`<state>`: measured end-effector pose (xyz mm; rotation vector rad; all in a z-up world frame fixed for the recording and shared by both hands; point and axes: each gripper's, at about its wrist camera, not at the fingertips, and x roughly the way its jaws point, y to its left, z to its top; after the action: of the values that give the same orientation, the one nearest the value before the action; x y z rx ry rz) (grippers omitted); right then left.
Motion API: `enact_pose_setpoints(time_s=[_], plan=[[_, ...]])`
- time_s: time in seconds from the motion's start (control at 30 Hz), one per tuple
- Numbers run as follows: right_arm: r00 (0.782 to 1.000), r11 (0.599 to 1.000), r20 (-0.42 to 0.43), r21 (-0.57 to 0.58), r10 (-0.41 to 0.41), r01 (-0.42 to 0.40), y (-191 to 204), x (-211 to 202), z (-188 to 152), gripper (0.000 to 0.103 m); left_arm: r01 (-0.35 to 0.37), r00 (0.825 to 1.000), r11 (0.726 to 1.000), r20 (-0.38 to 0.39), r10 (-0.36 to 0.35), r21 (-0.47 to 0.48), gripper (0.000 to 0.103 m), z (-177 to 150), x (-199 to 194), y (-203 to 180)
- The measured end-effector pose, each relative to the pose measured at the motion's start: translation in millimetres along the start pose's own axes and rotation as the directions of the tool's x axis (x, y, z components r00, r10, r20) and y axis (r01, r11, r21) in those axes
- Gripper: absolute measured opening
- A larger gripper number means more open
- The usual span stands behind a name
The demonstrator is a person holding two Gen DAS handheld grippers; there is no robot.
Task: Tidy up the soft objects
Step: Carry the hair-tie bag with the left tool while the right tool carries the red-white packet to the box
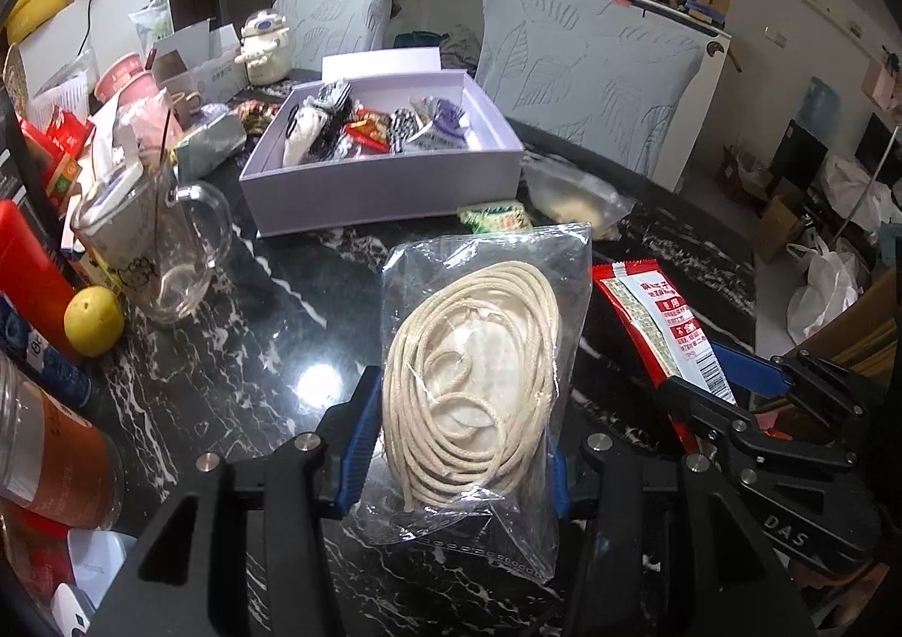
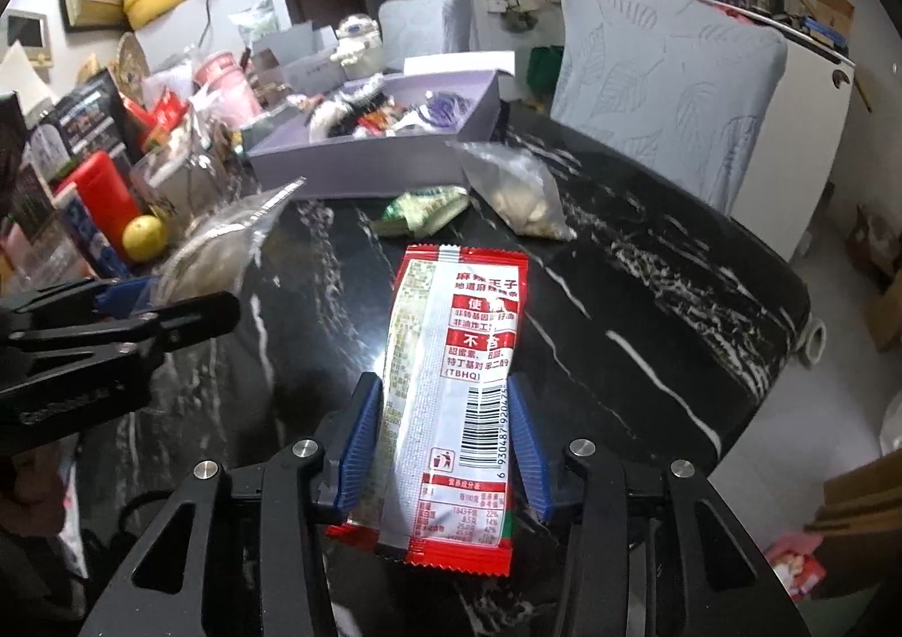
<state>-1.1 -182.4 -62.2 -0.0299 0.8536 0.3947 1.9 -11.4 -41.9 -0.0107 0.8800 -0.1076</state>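
Gripping with both tools, we clamp the left gripper (image 1: 459, 445) on a clear bag of coiled cord (image 1: 473, 372) at lower centre, and the right gripper (image 2: 445, 445) on a red snack packet (image 2: 451, 411). Upper centre, the lavender box (image 1: 389, 186) sits on the black marble table (image 1: 237, 355).

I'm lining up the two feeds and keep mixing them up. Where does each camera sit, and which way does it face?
Left wrist: sits behind the left tool, looking forward and down at its clear bag of cord; the right tool shows at right.
Right wrist: sits behind the right tool, facing its red snack packet; the left tool shows at left.
Shared: lavender box, black marble table, lemon.
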Motion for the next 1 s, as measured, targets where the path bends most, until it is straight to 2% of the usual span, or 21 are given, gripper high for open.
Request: enact_pose_setpoints(time_s=[0.37,0.6,1.0], plan=[[0.992,1.000,0.123,-0.020,0.020,-0.018,1.4,-40.4,28.4,0.044,0.001,0.992,0.999,0.126,-0.007,0.047,0.048,30.8,-29.3,-14.2],[0.979,0.998,0.202,-0.062,0.032,-0.020,3.0,-55.4,59.0,0.044,-0.006,0.972,0.999,0.233,-0.005,0.046,0.048,67.2,-45.0,-16.0],[0.954,0.993,0.290,-0.108,0.071,-0.041,2.7,-54.6,121.9,0.044,-0.043,0.941,0.999,0.337,0.035,0.015,0.048,125.2,-44.5,-1.0]])
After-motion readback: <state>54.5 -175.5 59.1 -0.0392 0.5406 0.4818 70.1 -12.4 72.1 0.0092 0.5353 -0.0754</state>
